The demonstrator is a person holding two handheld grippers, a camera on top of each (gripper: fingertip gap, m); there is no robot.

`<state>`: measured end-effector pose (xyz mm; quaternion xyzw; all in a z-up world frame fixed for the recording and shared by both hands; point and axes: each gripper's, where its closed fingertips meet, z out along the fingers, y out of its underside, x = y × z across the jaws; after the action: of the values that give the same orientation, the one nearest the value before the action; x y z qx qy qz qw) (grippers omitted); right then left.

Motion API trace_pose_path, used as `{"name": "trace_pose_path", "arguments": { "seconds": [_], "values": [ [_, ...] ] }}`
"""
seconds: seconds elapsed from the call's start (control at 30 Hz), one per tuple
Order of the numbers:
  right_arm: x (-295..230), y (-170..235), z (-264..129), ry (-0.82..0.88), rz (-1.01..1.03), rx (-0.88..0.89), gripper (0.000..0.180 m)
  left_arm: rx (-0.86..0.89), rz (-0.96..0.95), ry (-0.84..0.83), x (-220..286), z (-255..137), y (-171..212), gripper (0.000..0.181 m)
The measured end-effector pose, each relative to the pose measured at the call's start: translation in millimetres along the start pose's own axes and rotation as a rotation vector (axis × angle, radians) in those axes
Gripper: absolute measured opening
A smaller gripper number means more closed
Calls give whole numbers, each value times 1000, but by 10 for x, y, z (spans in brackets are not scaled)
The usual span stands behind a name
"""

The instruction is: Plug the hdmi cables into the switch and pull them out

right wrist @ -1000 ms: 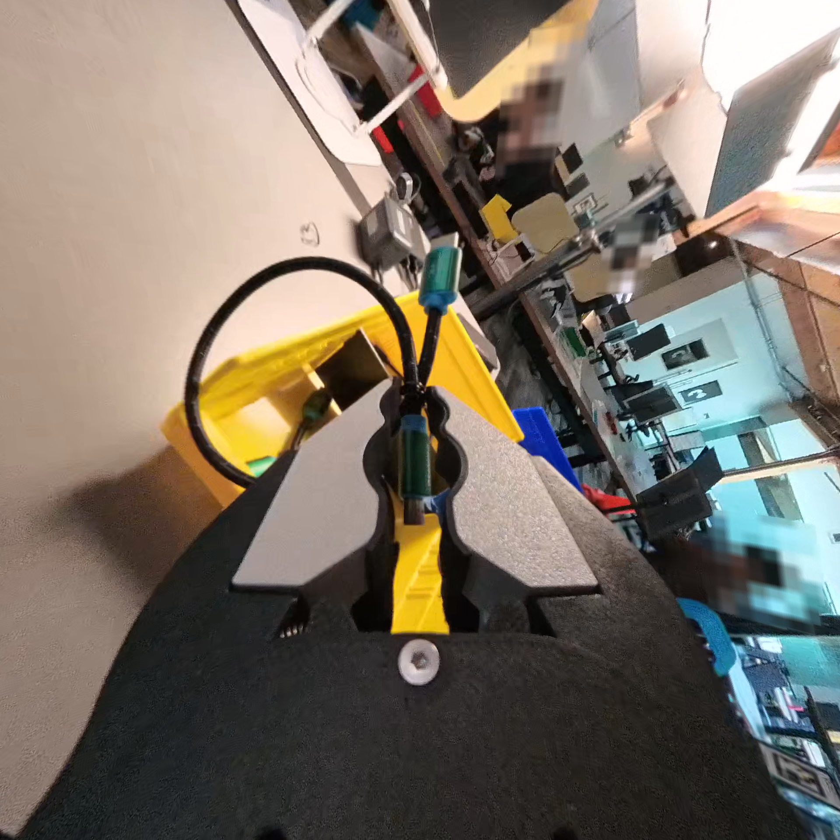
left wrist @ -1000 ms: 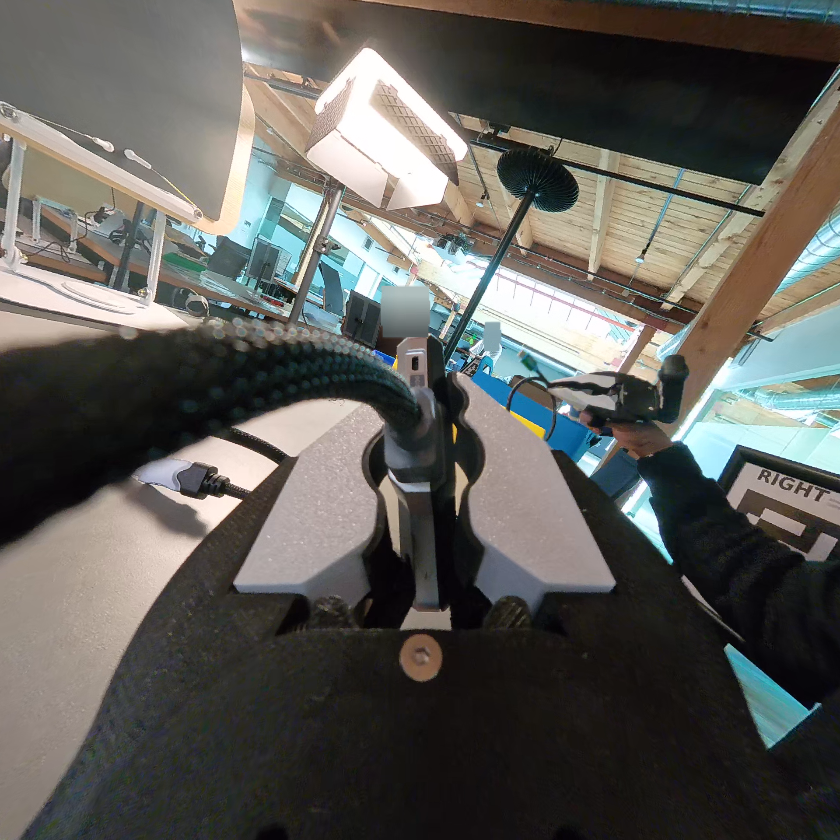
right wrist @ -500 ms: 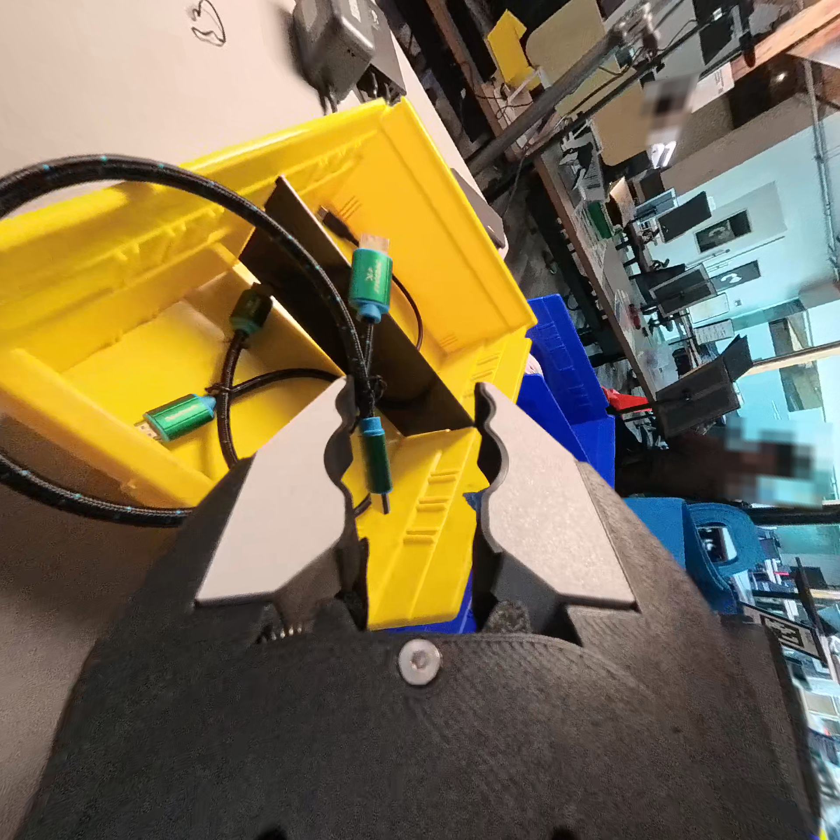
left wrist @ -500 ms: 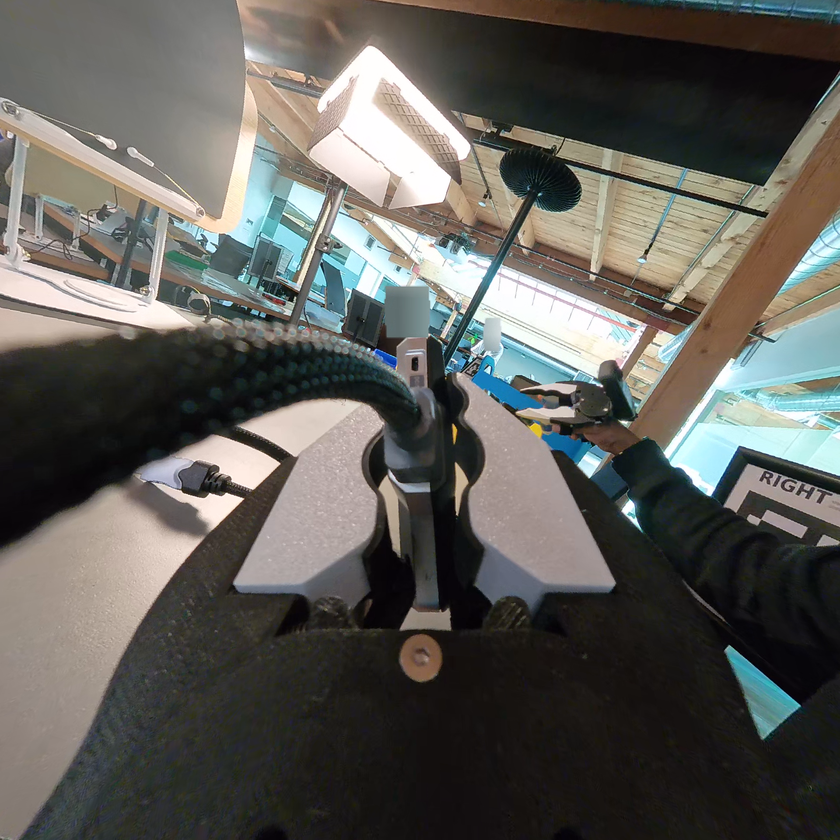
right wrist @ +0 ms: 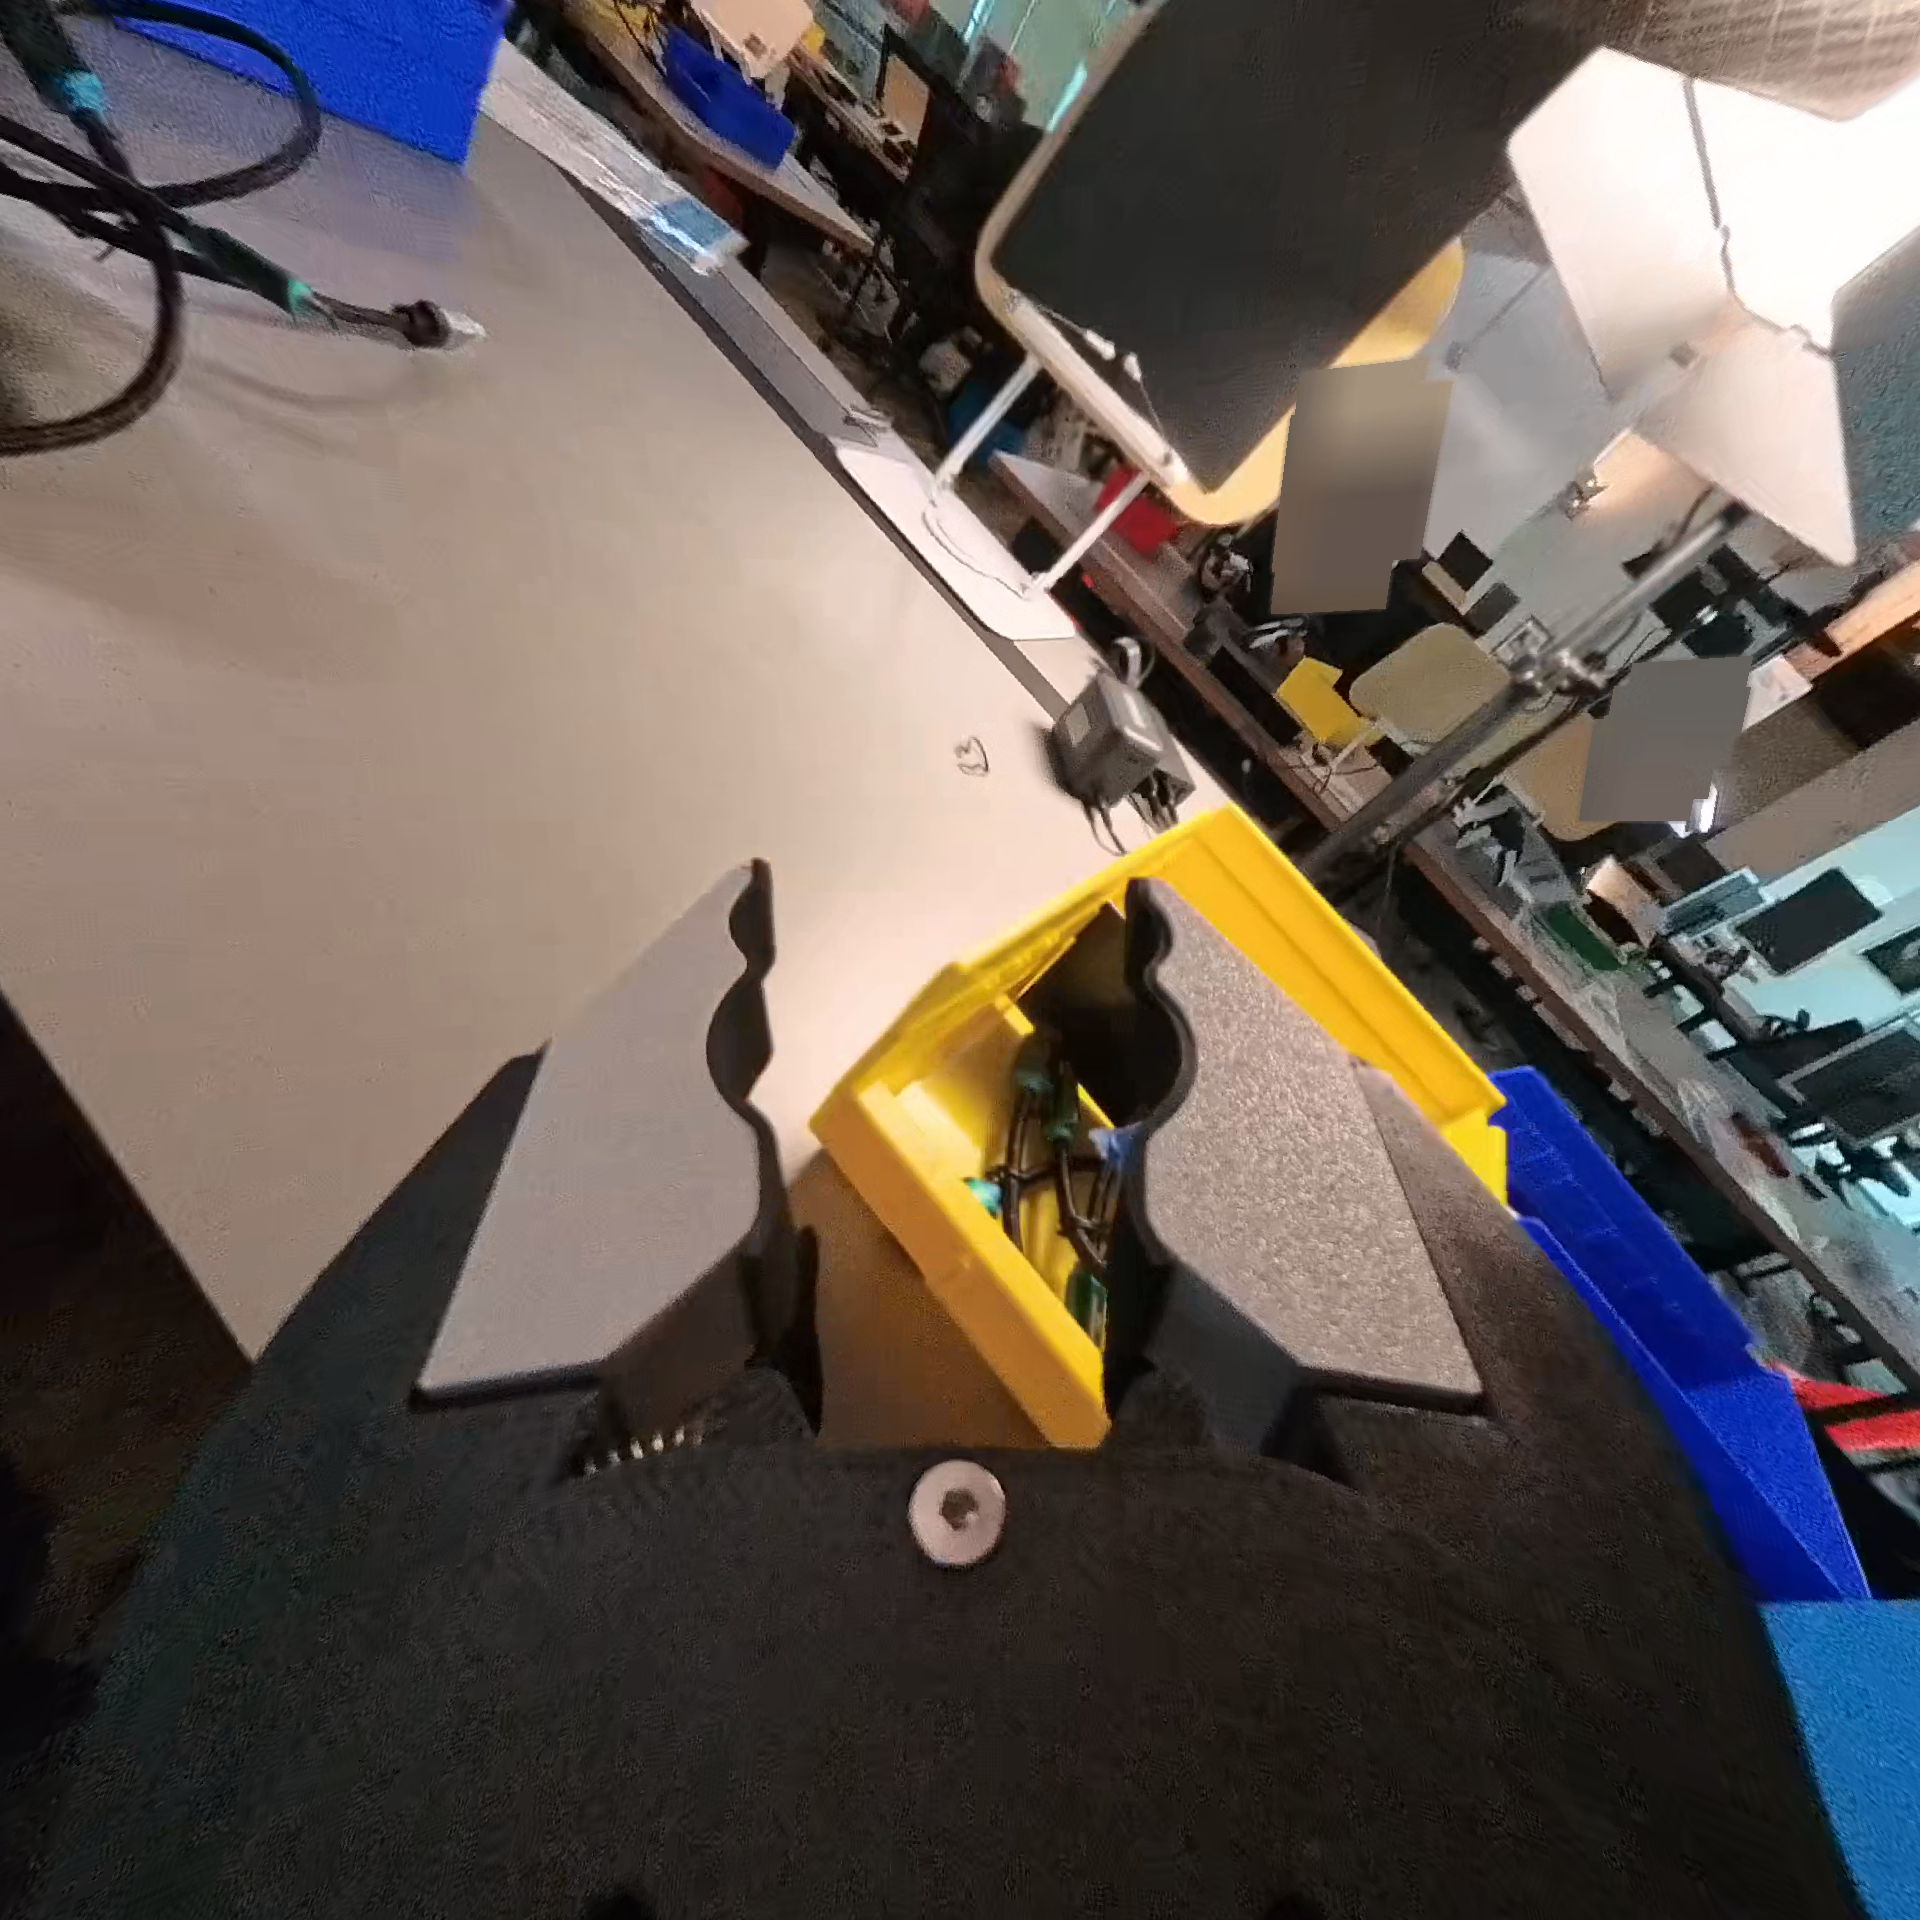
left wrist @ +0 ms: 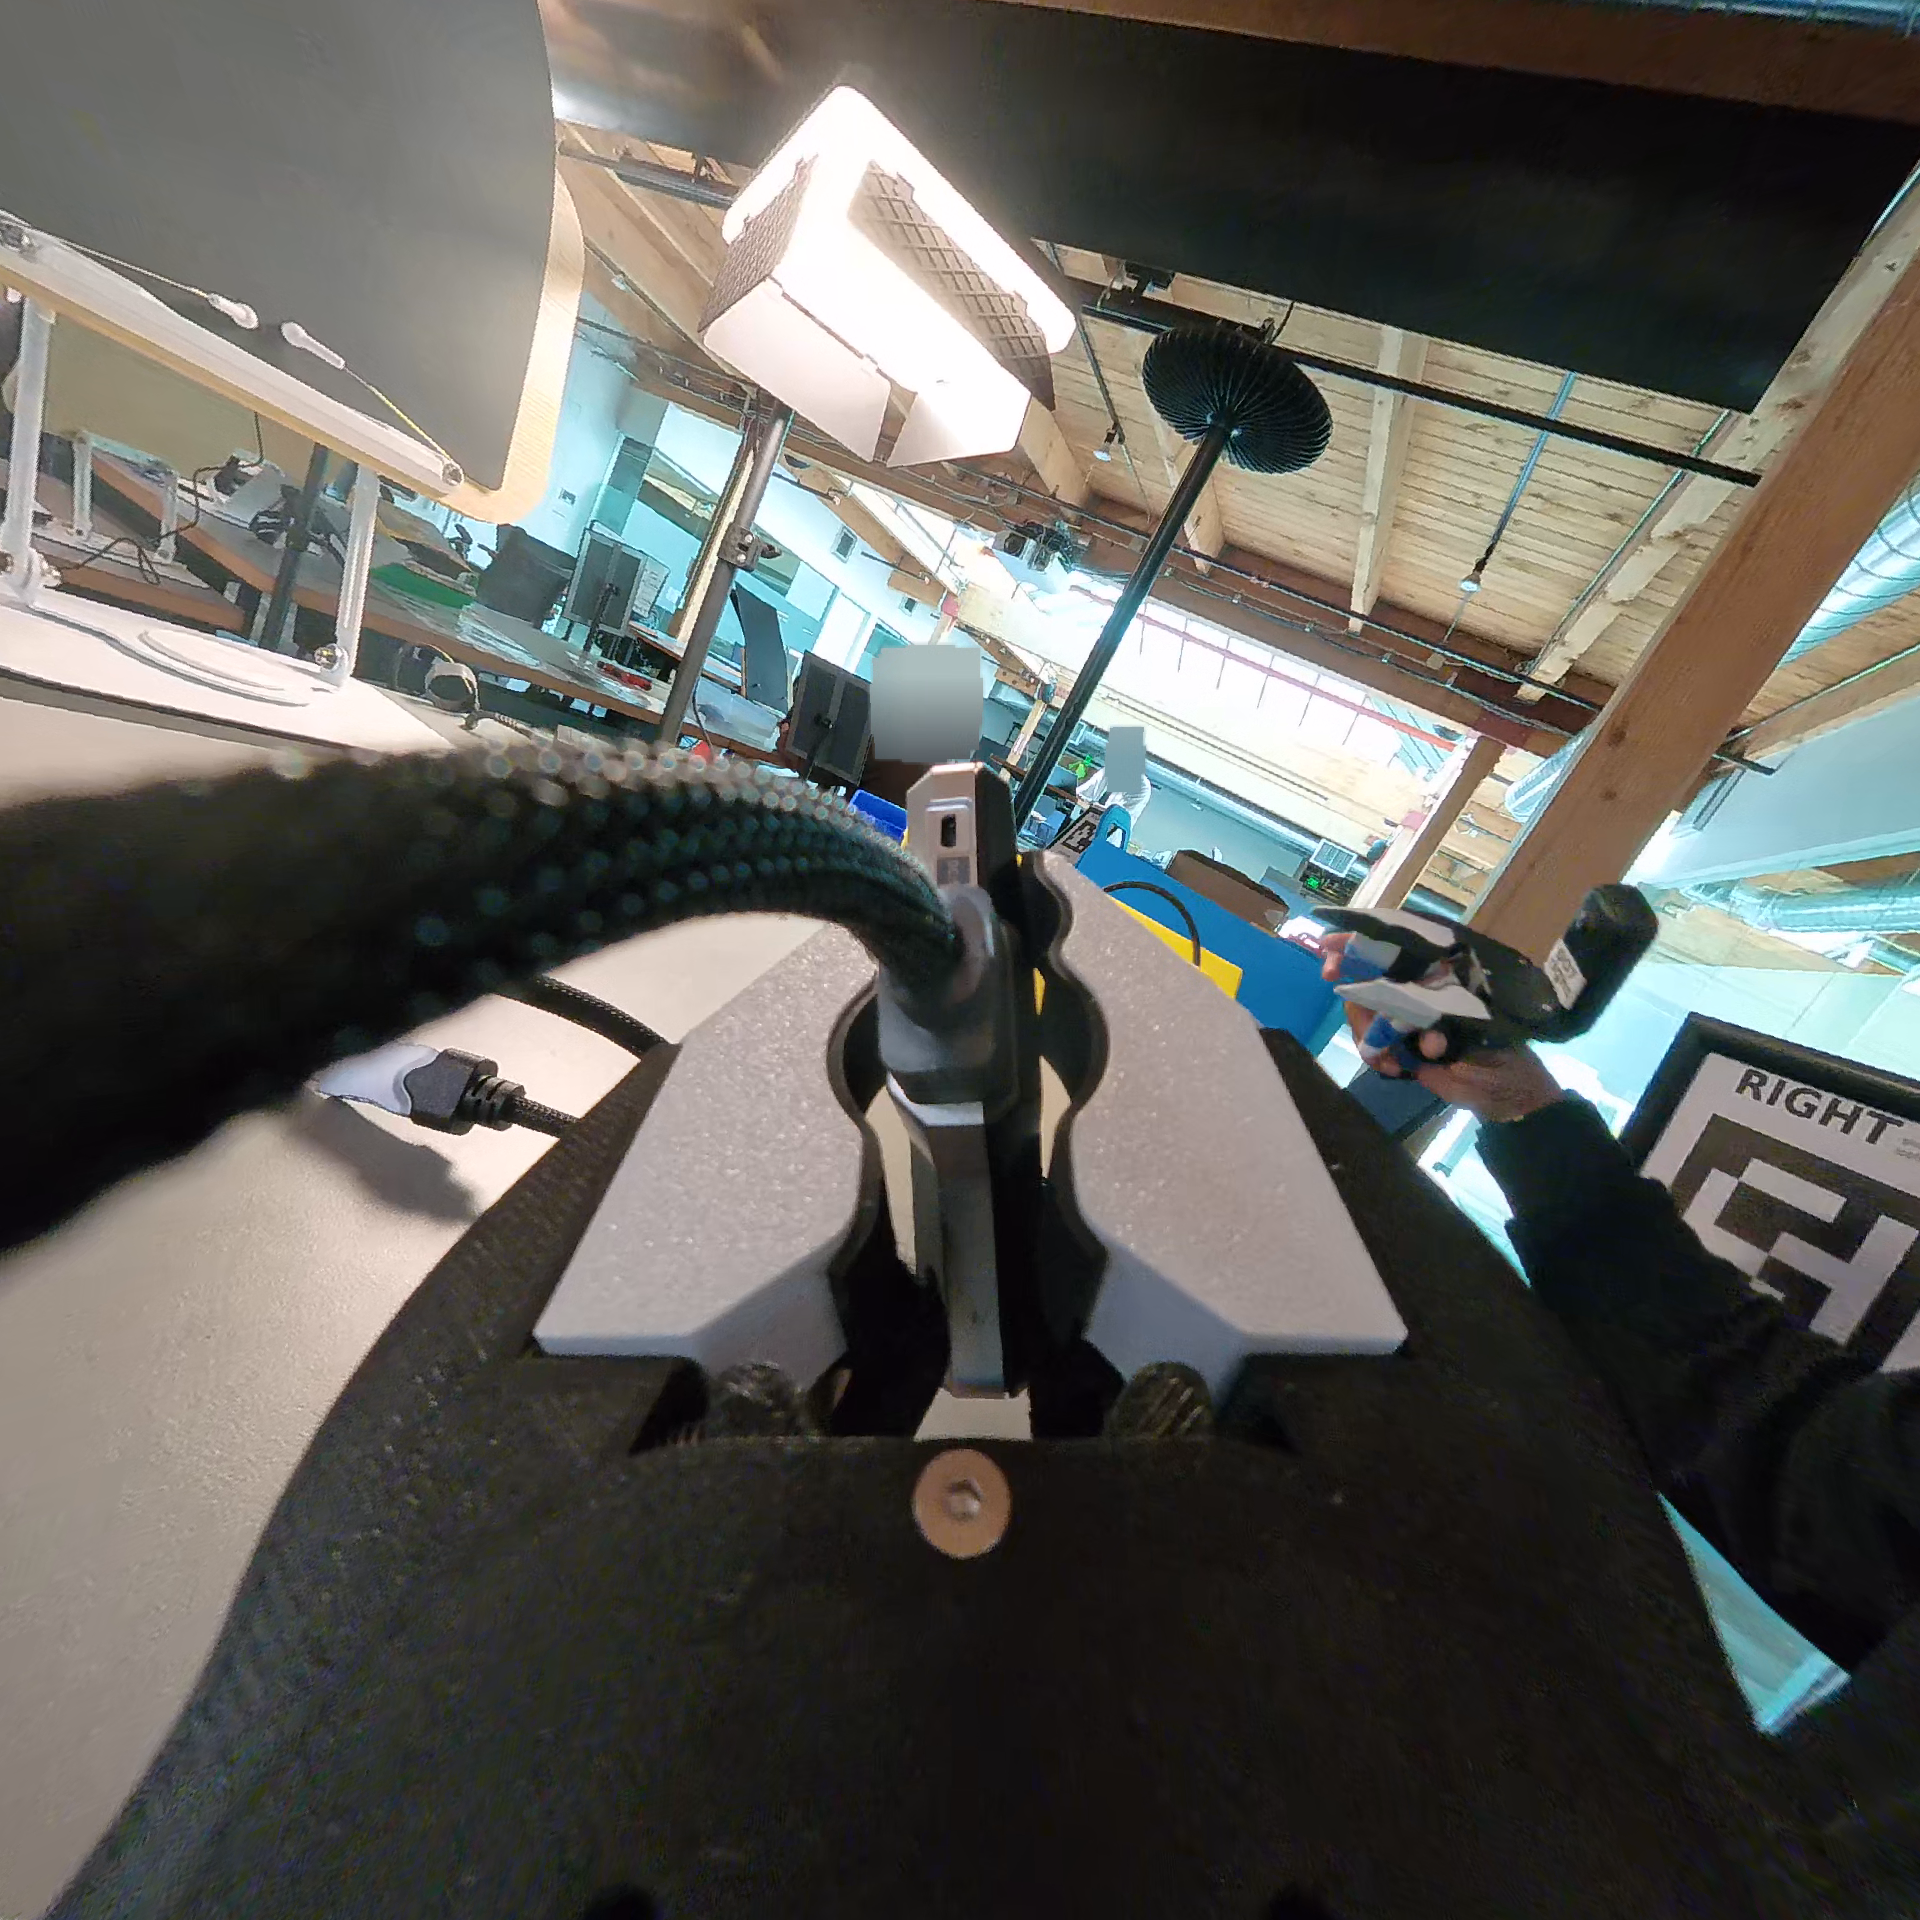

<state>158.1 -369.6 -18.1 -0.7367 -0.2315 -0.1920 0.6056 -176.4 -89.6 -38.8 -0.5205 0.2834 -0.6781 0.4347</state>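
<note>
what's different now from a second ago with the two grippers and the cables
The right gripper opened, dropped its green cable into the yellow bin, and pulled back empty. The left gripper is unchanged, clamped on the switch with the braided cable plugged in.

The braided cable [left wrist: 436, 894] is blurred and cut off at the frame's left edge. The yellow bin [right wrist: 1299, 935] interior is partly hidden behind the right hand-held gripper [right wrist: 945, 904].
</note>
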Motion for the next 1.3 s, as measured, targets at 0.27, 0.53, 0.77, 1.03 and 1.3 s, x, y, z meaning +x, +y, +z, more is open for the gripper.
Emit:
{"name": "trace_pose_path", "arguments": {
  "seconds": [0.27,0.53,0.77,1.03,1.3],
  "values": [
    [-490,-547,65,-36,7,223,69,-6,10,-1,9,10,10,22],
    [-1014,-1250,305,-234,183,550,69,-58,-4,78,272,103,88,21],
    [-1453,-1552,632,-385,323,685,70,-147,47,128,729,235,205,22],
    [-2281,-1506,1215,-450,-19,382,56,-249,52,146,953,341,432,22],
    [-2800,-1345,1642,-470,-193,133,35,-222,-64,151,992,417,508,22]
  ]
}}
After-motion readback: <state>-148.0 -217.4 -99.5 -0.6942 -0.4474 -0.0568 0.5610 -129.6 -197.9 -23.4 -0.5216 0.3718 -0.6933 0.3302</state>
